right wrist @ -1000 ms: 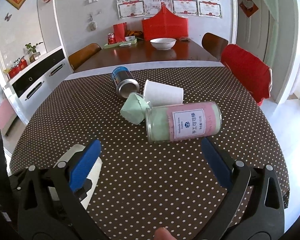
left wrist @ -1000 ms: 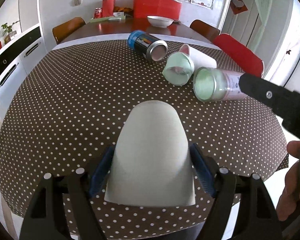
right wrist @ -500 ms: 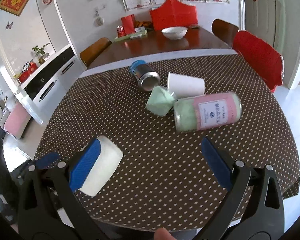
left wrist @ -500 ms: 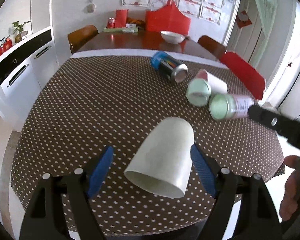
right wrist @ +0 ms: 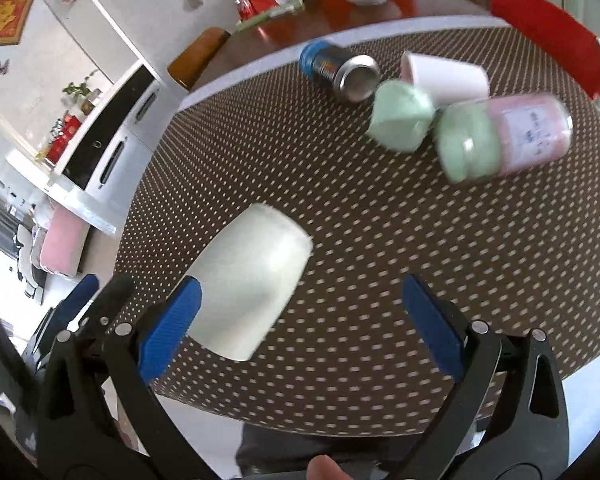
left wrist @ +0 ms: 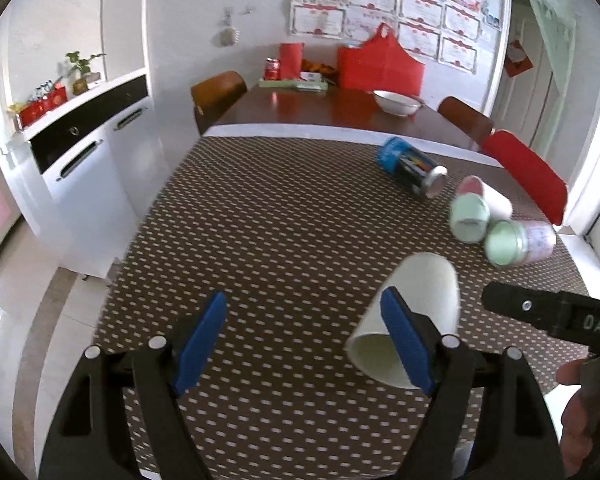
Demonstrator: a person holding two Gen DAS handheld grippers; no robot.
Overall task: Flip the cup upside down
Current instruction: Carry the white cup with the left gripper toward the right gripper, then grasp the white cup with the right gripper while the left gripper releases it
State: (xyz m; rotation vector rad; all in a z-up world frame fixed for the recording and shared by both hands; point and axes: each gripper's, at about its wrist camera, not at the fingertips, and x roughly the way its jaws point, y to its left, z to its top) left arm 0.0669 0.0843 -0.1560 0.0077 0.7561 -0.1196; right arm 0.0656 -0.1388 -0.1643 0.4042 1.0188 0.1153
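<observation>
A plain white cup (left wrist: 416,308) lies on its side on the dotted tablecloth (left wrist: 280,240), its open mouth toward the near table edge. It also shows in the right wrist view (right wrist: 252,284). My left gripper (left wrist: 304,344) is open and empty; the cup lies just beyond its right finger, outside the jaws. My right gripper (right wrist: 300,328) is open and empty, above the near table edge, with the cup beside its left finger.
Farther back right lie a blue can (left wrist: 412,166), a white cup (left wrist: 488,196), a mint-green cup (left wrist: 468,218) and a pink jar with a green lid (left wrist: 520,240). A red chair (left wrist: 528,176) stands right, white cabinets (left wrist: 80,168) left.
My left gripper has let go of the white cup and drawn back to the left. The cup now lies free on its side. The right gripper has tilted toward the cup.
</observation>
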